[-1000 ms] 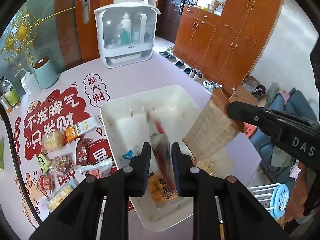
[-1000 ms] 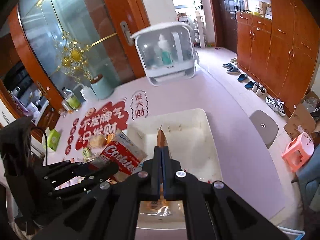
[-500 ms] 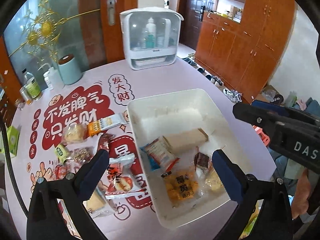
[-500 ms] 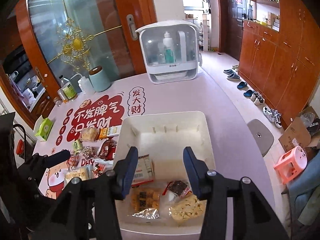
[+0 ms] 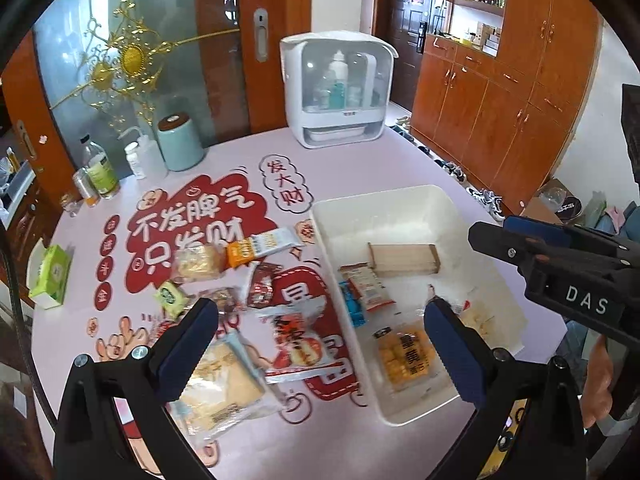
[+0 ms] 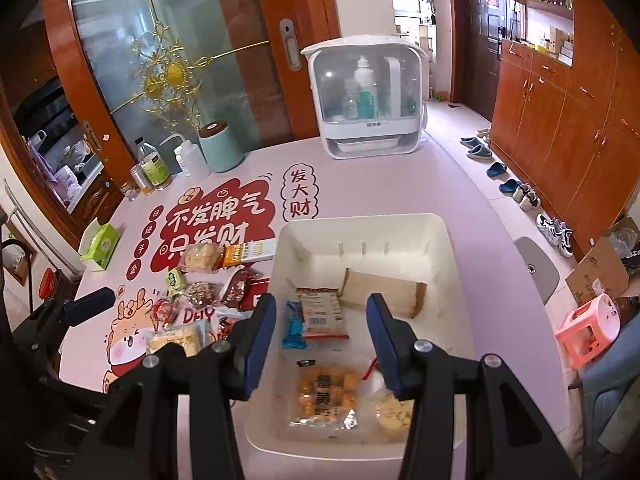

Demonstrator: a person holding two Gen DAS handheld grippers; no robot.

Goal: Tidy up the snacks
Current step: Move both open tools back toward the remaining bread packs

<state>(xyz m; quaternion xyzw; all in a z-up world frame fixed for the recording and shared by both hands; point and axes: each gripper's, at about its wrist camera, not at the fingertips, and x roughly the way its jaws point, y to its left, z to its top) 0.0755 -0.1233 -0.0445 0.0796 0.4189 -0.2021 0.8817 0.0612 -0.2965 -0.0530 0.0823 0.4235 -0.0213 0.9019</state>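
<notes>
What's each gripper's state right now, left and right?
Left gripper: open, holding nothing, above the table.
Right gripper: open, holding nothing, above the white bin.

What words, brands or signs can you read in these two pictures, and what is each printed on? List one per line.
"不发脾气 只发财": red patch on the table mat.
"发大财": small bubble on the mat.
"DAS": right gripper, seen from the left wrist.
"OATS": orange bar wrapper, only just legible.
"蛋黄": yellow snack bag in the bin.
Other snack wrappers: too small or blurred.
</notes>
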